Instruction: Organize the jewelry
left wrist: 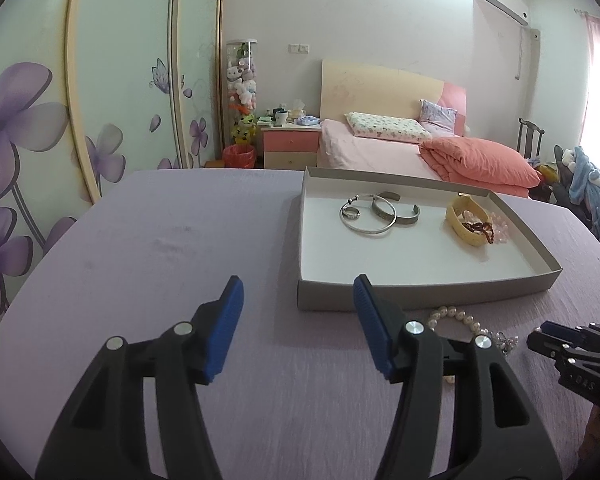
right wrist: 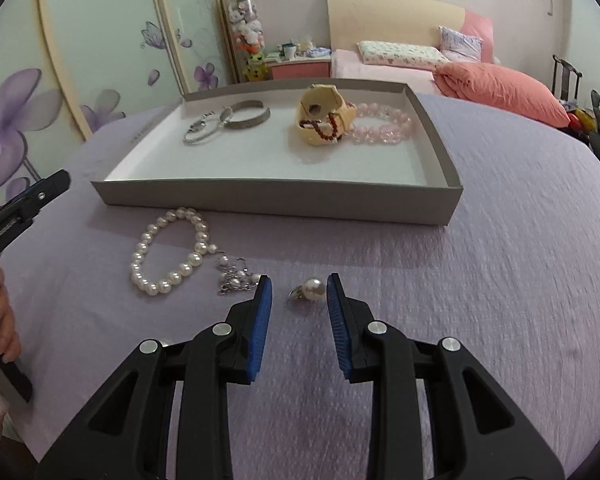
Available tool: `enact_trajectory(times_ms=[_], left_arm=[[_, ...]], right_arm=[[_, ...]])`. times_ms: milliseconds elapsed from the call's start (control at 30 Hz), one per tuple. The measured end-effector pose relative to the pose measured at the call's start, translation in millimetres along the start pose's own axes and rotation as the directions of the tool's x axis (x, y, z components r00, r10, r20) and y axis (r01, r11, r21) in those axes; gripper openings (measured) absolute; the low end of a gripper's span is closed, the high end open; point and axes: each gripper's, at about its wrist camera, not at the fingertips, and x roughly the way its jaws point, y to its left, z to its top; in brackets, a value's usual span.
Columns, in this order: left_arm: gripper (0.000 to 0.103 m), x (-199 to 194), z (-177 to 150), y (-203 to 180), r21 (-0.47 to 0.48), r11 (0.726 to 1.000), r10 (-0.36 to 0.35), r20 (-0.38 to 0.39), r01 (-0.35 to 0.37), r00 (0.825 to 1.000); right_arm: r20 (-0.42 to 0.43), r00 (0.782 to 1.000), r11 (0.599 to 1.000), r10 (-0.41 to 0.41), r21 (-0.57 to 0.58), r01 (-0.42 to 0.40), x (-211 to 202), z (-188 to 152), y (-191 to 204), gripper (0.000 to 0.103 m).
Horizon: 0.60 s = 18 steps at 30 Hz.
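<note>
Blue-padded fingers (right wrist: pixel 262 312) of the right gripper (right wrist: pixel 299 300) stand apart, released, flanking a pearl earring (right wrist: pixel 308 290) lying on the purple cloth (right wrist: pixel 500 260); its pearl faces right, its silver clasp left. Just left lie a silver chain (right wrist: pixel 232 276) and a pearl bracelet (right wrist: pixel 168 252), its long axis running toward the grey tray (right wrist: pixel 276 200). Bangles (right wrist: pixel 224 122), a cream box (right wrist: pixel 320 120) and pink beads (right wrist: pixel 380 122) sit inside the tray. Bare cloth spreads right. The left gripper (left wrist: pixel 298 300) hovers spread wide, holding nothing, near the tray's front edge.
</note>
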Motion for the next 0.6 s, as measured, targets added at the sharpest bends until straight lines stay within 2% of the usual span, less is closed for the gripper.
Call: enact_trajectory(times_ms=[200,300,600], left_arm=[[0.057,1.1,-1.6,-1.2,-0.003,1.0,-0.003,-0.005,0.003,1.0],[0.057,2.0,-2.8,-2.3,-0.002,1.0,-0.004,-0.006,0.004,1.0],[0.057,1.6,-7.7,-7.7,-0.001,1.0,-0.028,-0.027,0.028,0.999]], right_arm=[[-0.01,1.0,1.0,-0.012,-0.003,0.012,1.8,0.7,1.2,0.025],[-0.013,1.0,1.0,-0.019,-0.001,0.019,1.8,0.6,1.5,0.017],[-0.012,0.999,0.999,-0.033,0.008,0.033,-3.8,-4.7,-7.0,0.016]])
